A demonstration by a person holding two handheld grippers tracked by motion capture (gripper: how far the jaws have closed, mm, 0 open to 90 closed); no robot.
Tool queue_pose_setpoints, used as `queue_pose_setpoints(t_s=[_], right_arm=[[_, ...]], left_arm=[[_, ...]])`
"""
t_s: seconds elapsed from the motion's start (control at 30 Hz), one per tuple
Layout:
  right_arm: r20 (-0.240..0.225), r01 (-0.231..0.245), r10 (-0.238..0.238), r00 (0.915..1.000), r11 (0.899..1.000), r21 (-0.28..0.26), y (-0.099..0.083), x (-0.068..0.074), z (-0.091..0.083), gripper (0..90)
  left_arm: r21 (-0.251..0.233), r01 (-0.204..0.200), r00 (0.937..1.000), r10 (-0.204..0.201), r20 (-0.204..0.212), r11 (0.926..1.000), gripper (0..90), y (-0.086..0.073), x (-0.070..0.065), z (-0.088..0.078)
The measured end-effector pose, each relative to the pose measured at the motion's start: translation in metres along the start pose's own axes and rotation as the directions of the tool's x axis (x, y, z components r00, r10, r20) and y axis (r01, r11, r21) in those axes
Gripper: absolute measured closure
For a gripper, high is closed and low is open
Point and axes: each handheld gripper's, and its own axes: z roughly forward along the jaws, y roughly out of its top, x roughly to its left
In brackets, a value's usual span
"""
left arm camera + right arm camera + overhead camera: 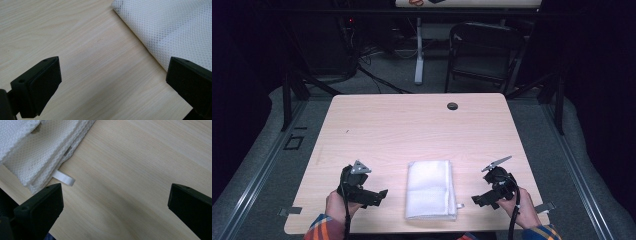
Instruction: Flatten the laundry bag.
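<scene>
The left gripper (381, 196) and right gripper (476, 201) rest low over the table (412, 120), jaws spread wide and empty, each aimed inward at the folded white mesh cloth (430, 189) between them. The cloth lies near the table's front edge, its long axis running front to back, with a small white loop tab (64, 178) at its near right corner.

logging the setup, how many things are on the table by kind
folded white mesh cloth: 1
handheld grippers, left gripper and right gripper: 2
small dark round thing near the table's far edge: 1
total: 4
</scene>
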Motion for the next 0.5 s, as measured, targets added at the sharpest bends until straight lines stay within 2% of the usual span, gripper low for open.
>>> queue_pose_setpoints(t_s=[0.17, 0.2, 0.27, 0.3, 0.43, 0.47, 0.5], right_arm=[[0.000, -0.011, 0.011, 0.9999, 1.000, -0.003, -0.001, 0.001, 0.000, 0.0], [-0.013, -0.036, 0.036, 0.9993, 0.999, -0.024, -0.002, 0.002, 0.001, 0.0], [-0.014, -0.022, 0.022, 0.9997, 1.000, -0.018, -0.002, 0.000, 0.000, 0.0], [-0.015, -0.031, 0.030, 0.9994, 0.999, -0.017, -0.002, 0.000, -0.002, 0.0], [-0.015, -0.043, 0.043, 0.9990, 0.999, -0.025, -0.003, 0.002, -0.003, 0.0], [-0.018, -0.031, 0.031, 0.9994, 0.999, -0.021, -0.003, 0.000, -0.003, 0.0], [-0.035, -0.043, 0.042, 0.9985, 0.998, -0.035, -0.003, 0.001, -0.003, 0.0]], left_arm=[[0.001, -0.006, 1.0000, 0.006, 0.008, 1.0000, 0.1, 0.001, -0.002, 0.001], [0.005, -0.008, 0.9999, 0.008, 0.012, 1.0000, 0.1, 0.002, -0.003, 0.001], [-0.001, -0.009, 0.9999, 0.009, 0.014, 1.0000, 0.1, 0.003, -0.005, 0.002], [0.011, -0.027, 0.9994, 0.026, 0.024, 0.9996, 0.1, 0.004, -0.006, 0.001], [-0.001, -0.027, 0.9993, 0.027, 0.026, 0.9996, 0.1, 0.006, -0.010, 0.001], [0.002, -0.039, 0.9987, 0.039, 0.034, 0.9992, 0.1, 0.007, -0.013, 0.002], [0.002, -0.039, 0.9987, 0.039, 0.034, 0.9992, 0.1, 0.007, -0.013, 0.002]])
